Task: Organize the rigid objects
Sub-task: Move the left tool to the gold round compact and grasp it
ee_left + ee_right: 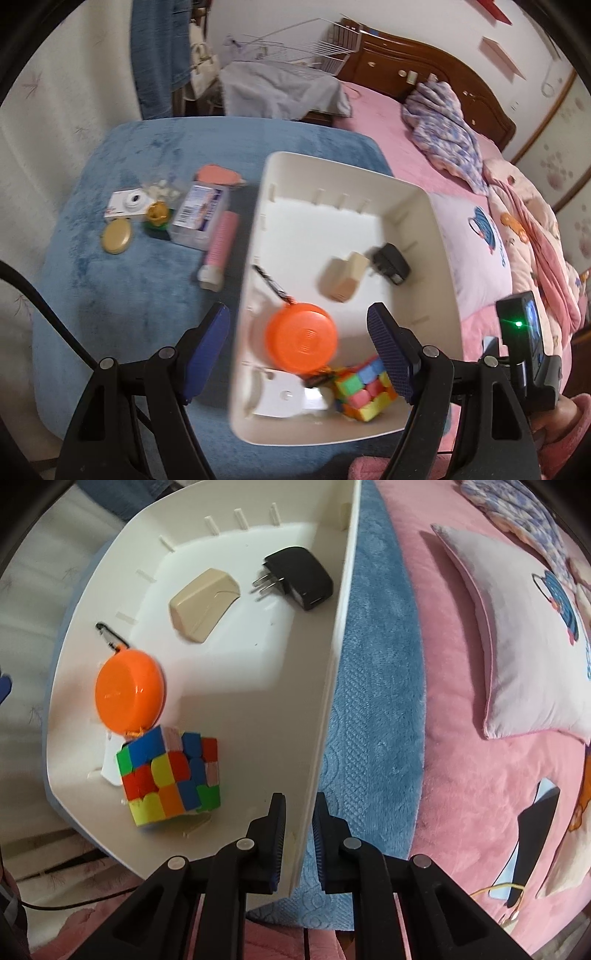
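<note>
A white plastic bin point(436, 236) lies on a blue plush cloth point(122, 302). Inside it are an orange yo-yo point(301, 341), a colour cube point(364, 387), a beige block point(343, 277), a black plug charger point(391, 264) and a white card point(284, 398). My left gripper point(299, 314) hovers open over the bin's near left wall, one finger outside and one over the inside, gripping nothing. In the right wrist view, my right gripper point(299, 801) is shut on the bin's point(332, 686) right wall, with the cube point(170, 775) and yo-yo point(129, 690) to its left.
Left of the bin on the cloth lie a pink tube point(219, 251), a clear box point(201, 214), a white camera point(127, 205), a gold oval case point(116, 238) and a small yellow-green toy point(159, 216). A pink bed with a pillow point(528, 638) lies to the right.
</note>
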The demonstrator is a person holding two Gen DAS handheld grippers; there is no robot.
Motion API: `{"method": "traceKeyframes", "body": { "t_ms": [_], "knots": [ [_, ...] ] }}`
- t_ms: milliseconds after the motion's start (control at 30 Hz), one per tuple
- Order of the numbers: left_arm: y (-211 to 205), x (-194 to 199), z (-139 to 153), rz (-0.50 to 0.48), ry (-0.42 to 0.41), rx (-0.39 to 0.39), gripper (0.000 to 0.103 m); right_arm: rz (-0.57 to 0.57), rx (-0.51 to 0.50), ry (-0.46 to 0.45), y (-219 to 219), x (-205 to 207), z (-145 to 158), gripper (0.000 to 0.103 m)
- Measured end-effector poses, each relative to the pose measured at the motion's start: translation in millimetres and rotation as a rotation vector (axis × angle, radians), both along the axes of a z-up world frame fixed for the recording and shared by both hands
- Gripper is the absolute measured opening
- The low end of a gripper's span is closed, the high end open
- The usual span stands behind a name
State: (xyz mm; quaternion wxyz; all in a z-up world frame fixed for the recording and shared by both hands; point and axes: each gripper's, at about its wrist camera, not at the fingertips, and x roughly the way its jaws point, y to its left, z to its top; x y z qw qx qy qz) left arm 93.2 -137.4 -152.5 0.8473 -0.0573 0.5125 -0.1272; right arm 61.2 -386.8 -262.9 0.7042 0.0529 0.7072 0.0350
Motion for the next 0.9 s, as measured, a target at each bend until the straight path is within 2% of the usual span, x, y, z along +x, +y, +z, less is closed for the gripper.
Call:
{"method": "traceKeyframes", "body": {
  "t_ms": [333, 533, 700, 900],
  "knots": [
    [56.5, 24.7, -5.0, 0.046, 0.032, 0.010, 0.080, -0.153, -0.041, -0.003, -2.3, 11.5, 4.1, 0.014],
    [92.7, 47.3, -14.0, 0.064, 0.091, 0.012, 0.080, -0.270, -0.051, 0.005, -6.7, 14.2, 4.8, 0.014],
    [117.3, 66.7, -23.4, 0.067, 0.126, 0.047, 0.080, -0.363, -0.067, -0.002, -10.4, 16.2, 6.9, 0.014],
    [143.4, 89.8, -46.5, 0.059, 0.205, 0.073, 0.080, -0.462, -0.101, -0.007, -14.3, 18.1, 7.3, 0.014]
  ]
}}
